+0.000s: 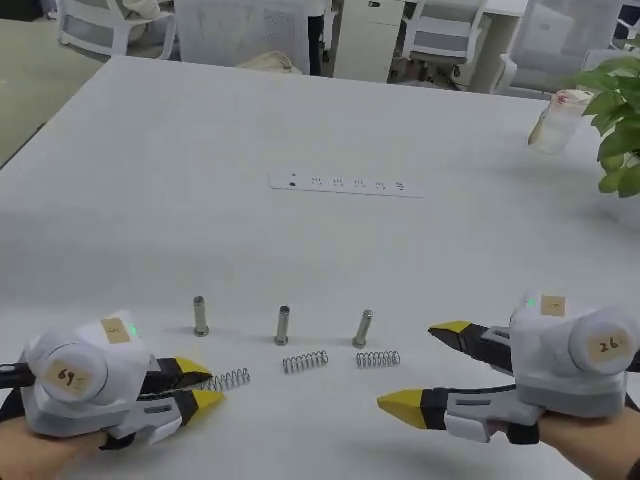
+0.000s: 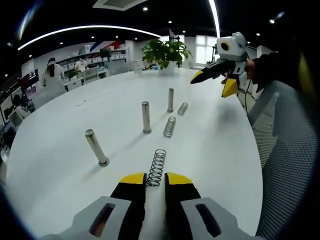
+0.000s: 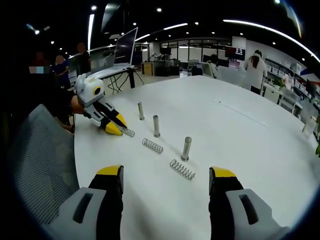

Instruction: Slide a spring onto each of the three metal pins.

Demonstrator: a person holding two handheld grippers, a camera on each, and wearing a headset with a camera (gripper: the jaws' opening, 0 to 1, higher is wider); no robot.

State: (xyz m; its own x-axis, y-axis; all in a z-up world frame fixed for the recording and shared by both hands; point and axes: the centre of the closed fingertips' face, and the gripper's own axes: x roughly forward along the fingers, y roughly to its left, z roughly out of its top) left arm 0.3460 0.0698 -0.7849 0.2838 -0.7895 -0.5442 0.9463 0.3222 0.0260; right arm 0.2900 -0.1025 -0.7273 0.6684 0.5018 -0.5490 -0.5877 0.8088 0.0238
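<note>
Three metal pins stand upright in a row on the white table: left pin [image 1: 200, 316], middle pin [image 1: 282, 326], right pin [image 1: 363, 328]. A spring lies just in front of each: left spring [image 1: 230, 378], middle spring [image 1: 305, 361], right spring [image 1: 378, 359]. My left gripper [image 1: 200, 385] is low at the near left, its jaws narrowed onto the near end of the left spring [image 2: 157, 169], which still rests on the table. My right gripper [image 1: 420, 366] is open wide, right of the right spring [image 3: 182, 169] and apart from it.
A white power strip [image 1: 345, 184] lies at mid-table. A plastic cup [image 1: 558, 120] and a leafy plant [image 1: 620, 120] stand at the far right. Office chairs [image 1: 440, 30] line the far edge. A mesh chair back [image 2: 285, 150] is close behind the near edge.
</note>
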